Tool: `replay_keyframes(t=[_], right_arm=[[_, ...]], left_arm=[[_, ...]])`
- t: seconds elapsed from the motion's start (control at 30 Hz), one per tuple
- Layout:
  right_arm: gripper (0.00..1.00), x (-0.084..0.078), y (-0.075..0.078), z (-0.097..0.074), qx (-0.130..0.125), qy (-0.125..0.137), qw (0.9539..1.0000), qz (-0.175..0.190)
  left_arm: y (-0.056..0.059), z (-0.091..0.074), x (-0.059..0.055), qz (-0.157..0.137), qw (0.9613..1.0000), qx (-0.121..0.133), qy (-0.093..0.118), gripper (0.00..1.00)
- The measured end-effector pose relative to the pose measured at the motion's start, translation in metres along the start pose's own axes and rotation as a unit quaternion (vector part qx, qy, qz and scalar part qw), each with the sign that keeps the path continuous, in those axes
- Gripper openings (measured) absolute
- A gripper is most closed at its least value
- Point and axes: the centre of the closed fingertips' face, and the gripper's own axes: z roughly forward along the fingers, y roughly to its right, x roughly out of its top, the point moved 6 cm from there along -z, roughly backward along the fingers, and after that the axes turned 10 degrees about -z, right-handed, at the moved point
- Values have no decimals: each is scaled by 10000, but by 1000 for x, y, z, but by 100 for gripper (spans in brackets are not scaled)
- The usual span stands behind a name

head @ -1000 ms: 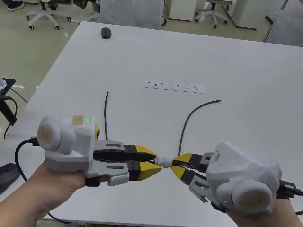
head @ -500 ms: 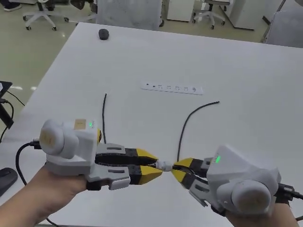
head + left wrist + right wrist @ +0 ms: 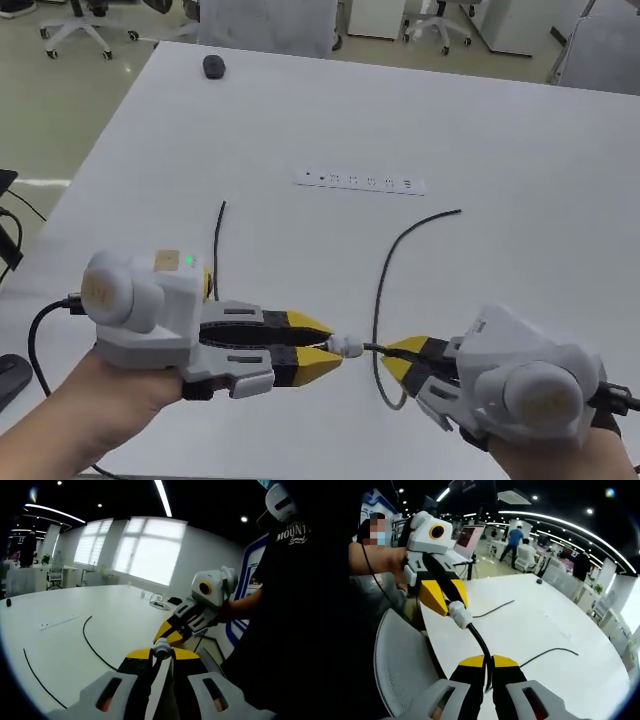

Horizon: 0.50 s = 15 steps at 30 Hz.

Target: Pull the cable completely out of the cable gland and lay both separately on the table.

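A small white cable gland (image 3: pixel 348 347) is clamped at the tips of my left gripper (image 3: pixel 335 351), low over the table's near edge. A black cable (image 3: pixel 384 270) leaves the gland, and my right gripper (image 3: pixel 397 359) is shut on it a short way to the right. The rest of the cable loops under that gripper and curves away across the table. In the left gripper view the gland (image 3: pixel 161 648) sits between the shut yellow jaws. In the right gripper view the cable (image 3: pixel 480 640) runs from the gland (image 3: pixel 460 614) into the shut right gripper (image 3: pixel 489 666).
A white power strip (image 3: pixel 362 182) lies mid-table. A second thin black cable (image 3: pixel 217 245) lies to the left, and a dark round object (image 3: pixel 213 66) sits at the far left corner. The table (image 3: pixel 520 150) ends just below the grippers. A white chair (image 3: pixel 395 665) stands near.
My right gripper has moved right, away from the left one, baring a short stretch of black cable between the gland and its jaws. The left gripper has stayed put.
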Motion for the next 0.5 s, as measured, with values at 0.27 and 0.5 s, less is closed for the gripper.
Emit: replay_keyframes(t=[0.27, 0.5], right_arm=[[0, -19, 6, 6, 4, -125, 9986, 507], [0, -35, 9, 9, -57, -357, 9934, 1086]], left_arm=[[-2, 1, -1, -31, 10000, 5, -22, 15], [-2, 0, -2, -40, 10000, -6, -25, 15]])
